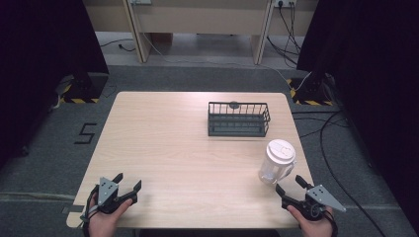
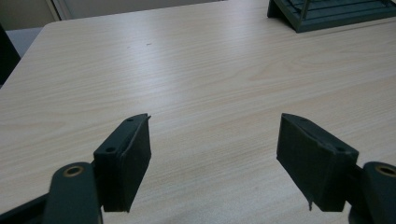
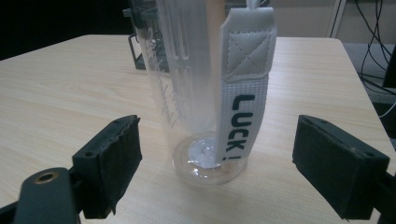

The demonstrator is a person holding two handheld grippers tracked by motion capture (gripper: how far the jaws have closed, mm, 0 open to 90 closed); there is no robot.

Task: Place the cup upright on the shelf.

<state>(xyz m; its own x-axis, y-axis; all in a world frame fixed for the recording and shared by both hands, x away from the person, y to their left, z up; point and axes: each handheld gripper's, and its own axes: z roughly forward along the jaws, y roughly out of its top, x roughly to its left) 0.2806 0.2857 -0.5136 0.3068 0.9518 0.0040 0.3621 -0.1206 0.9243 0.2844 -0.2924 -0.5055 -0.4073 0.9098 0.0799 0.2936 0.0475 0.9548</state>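
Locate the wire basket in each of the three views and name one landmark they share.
High view: wire basket right of centre, far half of the table.
Left gripper view: its corner at top right.
Right gripper view: behind the clear bottle, top left.
Shared landmark: the table's wood top.

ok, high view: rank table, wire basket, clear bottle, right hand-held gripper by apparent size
1. table
2. wire basket
3. clear bottle and right hand-held gripper: look about alike; the gripper sits nearer the camera, so no ranking between them.

Left tool (image 1: pixel 129 187) and right tool (image 1: pixel 288 185) low at the near edge, jaws spread wide, each hand-held.
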